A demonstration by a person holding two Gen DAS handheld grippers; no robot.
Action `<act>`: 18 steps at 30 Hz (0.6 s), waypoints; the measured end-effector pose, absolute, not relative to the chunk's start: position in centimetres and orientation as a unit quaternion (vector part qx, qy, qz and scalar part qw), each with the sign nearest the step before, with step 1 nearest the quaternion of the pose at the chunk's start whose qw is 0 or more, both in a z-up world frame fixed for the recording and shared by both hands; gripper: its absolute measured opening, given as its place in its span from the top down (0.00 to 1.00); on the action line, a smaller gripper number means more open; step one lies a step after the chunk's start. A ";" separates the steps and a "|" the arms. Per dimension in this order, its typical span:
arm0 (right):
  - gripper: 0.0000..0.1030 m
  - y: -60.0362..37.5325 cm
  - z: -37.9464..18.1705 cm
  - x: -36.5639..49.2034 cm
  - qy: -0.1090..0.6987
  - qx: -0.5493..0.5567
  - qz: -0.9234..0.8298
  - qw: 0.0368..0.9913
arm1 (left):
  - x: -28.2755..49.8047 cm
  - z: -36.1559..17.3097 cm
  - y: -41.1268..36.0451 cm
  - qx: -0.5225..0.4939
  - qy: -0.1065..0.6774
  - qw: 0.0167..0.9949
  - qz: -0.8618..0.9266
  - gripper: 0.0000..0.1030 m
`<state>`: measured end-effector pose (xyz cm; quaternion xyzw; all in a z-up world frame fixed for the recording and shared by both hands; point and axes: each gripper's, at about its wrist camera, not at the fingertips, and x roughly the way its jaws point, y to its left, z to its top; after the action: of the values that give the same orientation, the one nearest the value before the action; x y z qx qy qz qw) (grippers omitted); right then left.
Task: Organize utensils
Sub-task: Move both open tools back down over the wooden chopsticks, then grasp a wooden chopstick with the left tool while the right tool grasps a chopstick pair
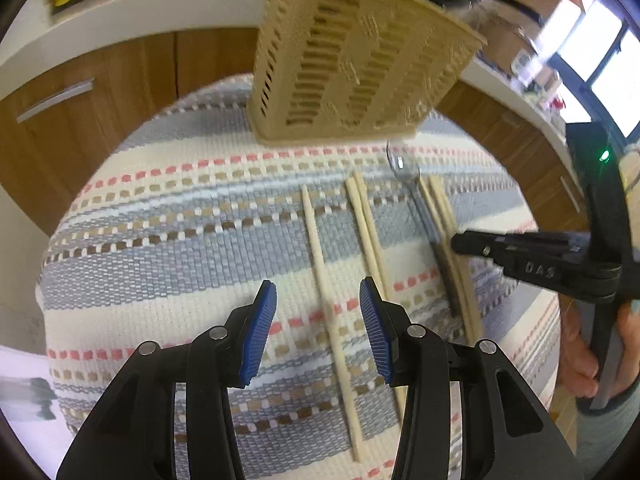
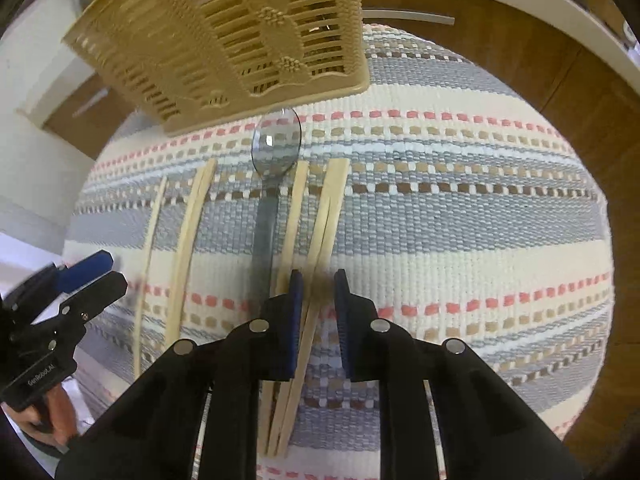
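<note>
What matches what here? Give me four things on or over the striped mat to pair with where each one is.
Things:
1. basket
2. spoon
3. left gripper
4. right gripper

Places:
a. fingers either side of a chopstick pair
b. standing at the far edge of the mat
c. lying among the chopsticks, bowl end by the basket
d. fingers either side of a single chopstick

Pairs: 1-b, 2-c, 3-d, 4-a
</note>
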<state>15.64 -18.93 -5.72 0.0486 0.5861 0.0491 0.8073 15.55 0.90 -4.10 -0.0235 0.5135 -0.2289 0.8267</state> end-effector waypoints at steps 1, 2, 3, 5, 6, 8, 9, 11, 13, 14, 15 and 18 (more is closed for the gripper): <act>0.87 -18.7 -5.8 15.5 0.589 0.043 0.047 0.806 | 15.6 -4.4 0.8 -0.017 0.519 0.823 -0.229 0.60; 0.86 -18.2 -5.8 15.3 0.595 0.032 0.047 0.802 | 15.7 -4.7 0.7 -0.006 0.526 0.821 -0.222 0.60; 0.86 -17.9 -5.8 15.1 0.601 0.025 0.046 0.798 | 15.9 -4.9 0.7 0.002 0.529 0.821 -0.216 0.60; 0.86 -16.8 -6.0 14.7 0.610 0.006 0.043 0.791 | 16.1 -5.0 0.5 0.011 0.532 0.819 -0.215 0.60; 0.86 -16.4 -6.0 14.8 0.614 -0.002 0.042 0.788 | 16.2 -5.0 0.2 0.019 0.535 0.817 -0.213 0.60; 0.86 -15.7 -6.2 15.1 0.623 -0.012 0.041 0.781 | 16.5 -5.0 -0.6 0.041 0.541 0.813 -0.212 0.60; 0.86 -15.5 -6.3 15.3 0.626 -0.015 0.044 0.778 | 16.7 -5.0 -1.2 0.056 0.542 0.812 -0.209 0.60; 0.86 -14.9 -6.3 15.7 0.629 -0.024 0.053 0.775 | 16.9 -5.0 -2.4 0.092 0.545 0.809 -0.199 0.60; 0.87 -14.7 -6.2 16.2 0.626 -0.036 0.062 0.776 | 17.0 -5.1 -3.2 0.112 0.543 0.811 -0.185 0.73; 0.87 -14.8 -6.1 16.7 0.624 -0.037 0.065 0.778 | 17.2 -5.1 -3.5 0.121 0.542 0.813 -0.178 0.74; 0.87 -13.8 -5.8 17.8 0.621 -0.037 0.068 0.780 | 17.3 -5.2 -3.7 0.126 0.541 0.813 -0.176 0.74; 0.88 -14.2 -5.3 17.3 0.612 -0.044 0.076 0.786 | 17.6 -5.2 -4.1 0.129 0.543 0.811 -0.175 0.77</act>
<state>17.26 -14.24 -5.29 -0.0439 0.6117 0.0755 0.7863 17.55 -4.10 -5.17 0.1288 0.5433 -0.1754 0.8108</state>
